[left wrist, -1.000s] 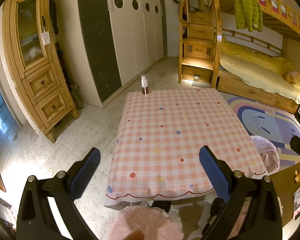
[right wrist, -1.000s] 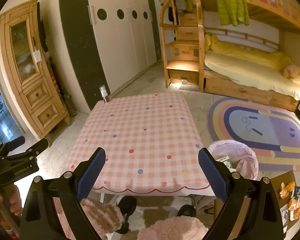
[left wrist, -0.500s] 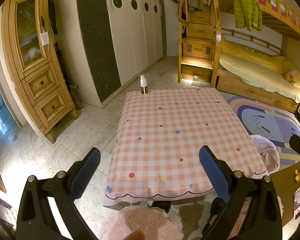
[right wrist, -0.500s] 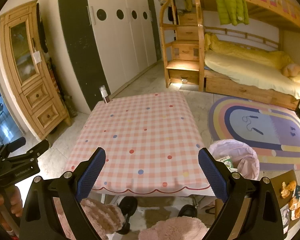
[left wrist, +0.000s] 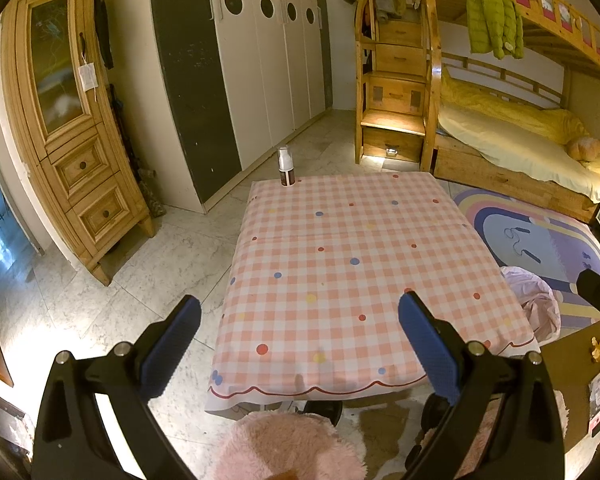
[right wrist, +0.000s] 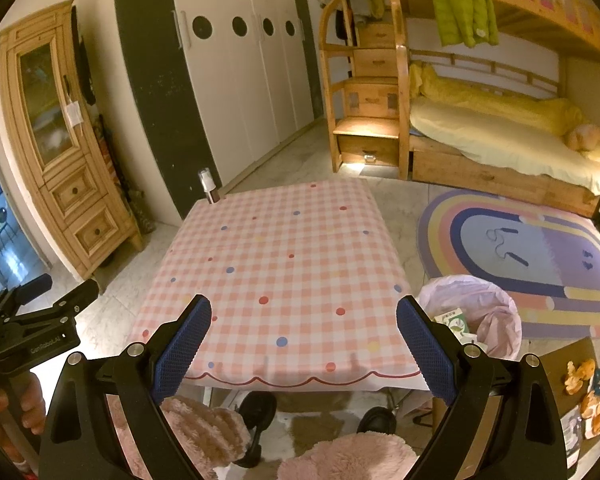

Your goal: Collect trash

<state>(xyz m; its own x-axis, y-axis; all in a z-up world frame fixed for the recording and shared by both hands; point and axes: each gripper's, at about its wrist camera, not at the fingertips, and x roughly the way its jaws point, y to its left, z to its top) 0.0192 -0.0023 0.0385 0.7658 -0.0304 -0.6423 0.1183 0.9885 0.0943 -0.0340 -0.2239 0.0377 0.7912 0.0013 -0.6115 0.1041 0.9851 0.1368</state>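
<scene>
A small bottle (left wrist: 286, 167) with a white cap and brown body stands upright at the far left corner of the pink checked table (left wrist: 360, 264); it also shows in the right wrist view (right wrist: 208, 186). A bin lined with a pale pink bag (right wrist: 476, 312) stands on the floor right of the table and holds a green-and-white carton (right wrist: 454, 320). My left gripper (left wrist: 300, 332) is open and empty, held before the table's near edge. My right gripper (right wrist: 304, 332) is open and empty, also at the near edge.
A pink fluffy stool (left wrist: 288, 448) sits below the near edge. A wooden cabinet (left wrist: 72, 140) stands at the left, wardrobes (left wrist: 260, 60) behind, a bunk bed (left wrist: 500, 120) and a rainbow rug (right wrist: 540, 248) at the right. A cardboard box (right wrist: 580, 392) lies at lower right.
</scene>
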